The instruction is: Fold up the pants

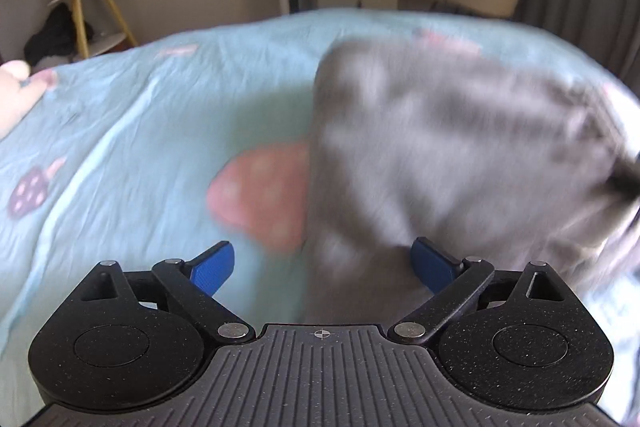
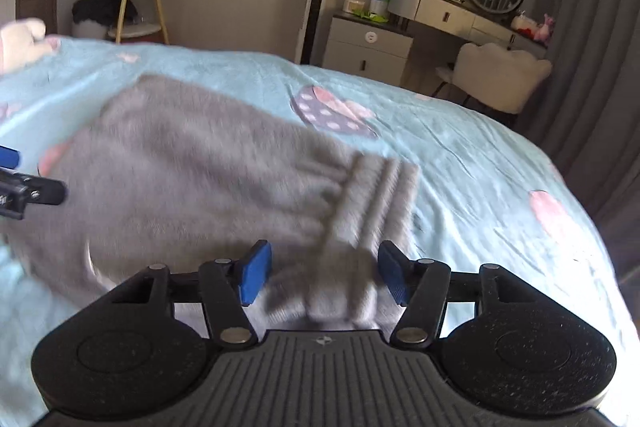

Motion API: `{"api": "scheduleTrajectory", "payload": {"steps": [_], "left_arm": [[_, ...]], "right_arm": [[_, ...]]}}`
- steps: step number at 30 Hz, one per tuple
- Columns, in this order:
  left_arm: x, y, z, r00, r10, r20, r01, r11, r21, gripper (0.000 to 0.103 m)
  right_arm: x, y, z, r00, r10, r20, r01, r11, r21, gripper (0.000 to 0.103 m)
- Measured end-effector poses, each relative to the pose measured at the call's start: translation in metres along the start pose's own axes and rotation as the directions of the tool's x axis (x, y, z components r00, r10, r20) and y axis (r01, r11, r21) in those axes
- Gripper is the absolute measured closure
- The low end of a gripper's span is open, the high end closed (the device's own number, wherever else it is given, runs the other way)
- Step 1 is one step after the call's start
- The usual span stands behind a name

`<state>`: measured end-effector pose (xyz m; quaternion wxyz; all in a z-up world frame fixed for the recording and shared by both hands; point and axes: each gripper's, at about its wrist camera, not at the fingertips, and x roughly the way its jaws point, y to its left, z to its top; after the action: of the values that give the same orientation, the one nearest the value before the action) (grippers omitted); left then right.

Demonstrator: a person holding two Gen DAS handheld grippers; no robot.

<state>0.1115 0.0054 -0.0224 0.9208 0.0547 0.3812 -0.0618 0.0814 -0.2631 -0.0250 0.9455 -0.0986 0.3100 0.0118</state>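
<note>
Grey fleecy pants (image 1: 452, 147) lie bunched on a light blue bedspread (image 1: 120, 131) with mushroom prints; both views are motion-blurred. My left gripper (image 1: 322, 265) is open, its blue pads wide apart, with the pants' left edge lying between them. In the right wrist view the pants (image 2: 208, 163) spread to the left, with the ribbed waistband (image 2: 376, 199) running down between the pads. My right gripper (image 2: 324, 275) is open around that waistband, not closed on it. The left gripper's tip (image 2: 24, 187) shows at the left edge, beside the pants.
A pink plush toy (image 2: 20, 39) lies at the bed's far left corner. Beyond the bed stand a small round side table (image 2: 136, 3), a dresser with a round mirror (image 2: 440, 15) and a white chair (image 2: 500, 79). Grey curtains (image 2: 592, 47) hang at the right.
</note>
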Motion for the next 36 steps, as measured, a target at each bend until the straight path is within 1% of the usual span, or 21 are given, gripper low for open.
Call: {"api": "scheduleTrajectory", "payload": {"steps": [2,3,4,5,6,7,9,10,11,14,15,16,17,19,20,22,24,25,27,29,36], "left_arm": [[-0.009,0.006,-0.007,1.0,0.021,0.015,-0.02,0.999,-0.045,0.004],[-0.015,0.009,-0.007,1.0,0.017,0.006,-0.017,0.997,-0.073,0.004],[-0.02,0.012,-0.007,1.0,0.014,-0.005,-0.015,0.995,-0.097,0.004],[-0.026,0.014,-0.008,1.0,0.011,-0.019,-0.013,0.993,-0.116,0.004],[-0.032,0.014,-0.011,1.0,0.004,-0.031,-0.008,0.992,-0.125,0.004],[-0.039,0.014,-0.016,0.999,-0.006,-0.043,0.0,0.992,-0.125,0.004],[-0.05,0.01,-0.027,0.997,-0.026,-0.069,0.018,0.993,-0.115,0.003],[-0.054,0.008,-0.033,0.995,-0.036,-0.088,0.026,0.994,-0.111,0.003],[-0.06,0.004,-0.039,0.993,-0.049,-0.107,0.037,0.994,-0.105,0.003],[-0.075,-0.011,-0.057,0.98,-0.078,-0.18,0.065,0.995,-0.078,0.003],[-0.079,-0.017,-0.062,0.975,-0.092,-0.2,0.08,0.994,-0.069,0.003],[-0.083,-0.024,-0.067,0.972,-0.109,-0.208,0.099,0.993,-0.058,0.003],[-0.087,-0.029,-0.07,0.972,-0.119,-0.201,0.112,0.993,-0.044,0.003],[-0.094,-0.036,-0.072,0.979,-0.085,-0.185,0.083,0.996,-0.015,0.003],[-0.097,-0.038,-0.071,0.984,-0.063,-0.168,0.063,0.998,-0.006,0.003],[-0.1,-0.038,-0.067,0.99,-0.05,-0.133,0.05,0.999,-0.004,0.003],[-0.101,-0.037,-0.064,0.992,-0.057,-0.113,0.055,0.998,-0.021,0.002],[-0.1,-0.037,-0.061,0.992,-0.063,-0.112,0.06,0.998,-0.032,0.002],[-0.098,-0.036,-0.06,0.993,-0.057,-0.107,0.052,0.997,-0.048,0.002],[-0.093,-0.04,-0.059,0.994,-0.045,-0.101,0.042,0.999,-0.029,0.002],[-0.082,-0.047,-0.057,0.997,-0.025,-0.08,0.025,1.0,0.008,0.002]], "right_arm": [[-0.01,-0.009,0.002,1.0,0.005,-0.022,-0.004,0.998,0.058,0.036],[-0.016,-0.011,0.004,0.999,0.006,-0.036,-0.002,0.996,0.09,0.032],[-0.023,-0.014,0.005,0.999,0.005,-0.051,0.001,0.993,0.119,0.03],[-0.029,-0.015,0.004,0.998,0.011,-0.068,-0.002,0.991,0.133,0.025],[-0.034,-0.015,0.001,0.996,0.033,-0.087,-0.021,0.99,0.138,0.018],[-0.039,-0.013,-0.004,0.99,0.072,-0.119,-0.055,0.989,0.137,0.015],[-0.05,-0.006,-0.017,0.975,0.133,-0.176,-0.111,0.986,0.126,0.013],[-0.056,0.001,-0.027,0.964,0.158,-0.215,-0.136,0.984,0.116,0.011],[-0.061,0.006,-0.035,0.952,0.176,-0.252,-0.153,0.982,0.106,0.006],[-0.073,0.028,-0.056,0.901,0.23,-0.369,-0.215,0.973,0.083,0.005],[-0.075,0.035,-0.06,0.888,0.236,-0.395,-0.228,0.971,0.067,0.004],[-0.077,0.041,-0.061,0.886,0.228,-0.405,-0.23,0.972,0.044,0.004],[-0.08,0.05,-0.061,0.894,0.197,-0.403,-0.214,0.977,0.004,0.004],[-0.083,0.057,-0.058,0.92,0.129,-0.37,-0.157,0.987,-0.046,0.004],[-0.084,0.057,-0.056,0.931,0.105,-0.351,-0.13,0.99,-0.047,0.004],[-0.085,0.058,-0.053,0.949,0.06,-0.308,-0.072,0.997,-0.026,0.004],[-0.081,0.055,-0.047,0.966,0.012,-0.258,-0.017,1.0,-0.016,0.004],[-0.081,0.057,-0.047,0.971,-0.001,-0.237,-0.004,1.0,-0.023,0.004],[-0.08,0.06,-0.048,0.981,-0.002,-0.194,-0.007,0.999,-0.045,0.004],[-0.078,0.063,-0.051,0.985,0.03,-0.17,-0.038,0.998,-0.044,0.004],[-0.07,0.055,-0.047,0.987,0.068,-0.149,-0.062,0.997,0.049,0.004]]}}
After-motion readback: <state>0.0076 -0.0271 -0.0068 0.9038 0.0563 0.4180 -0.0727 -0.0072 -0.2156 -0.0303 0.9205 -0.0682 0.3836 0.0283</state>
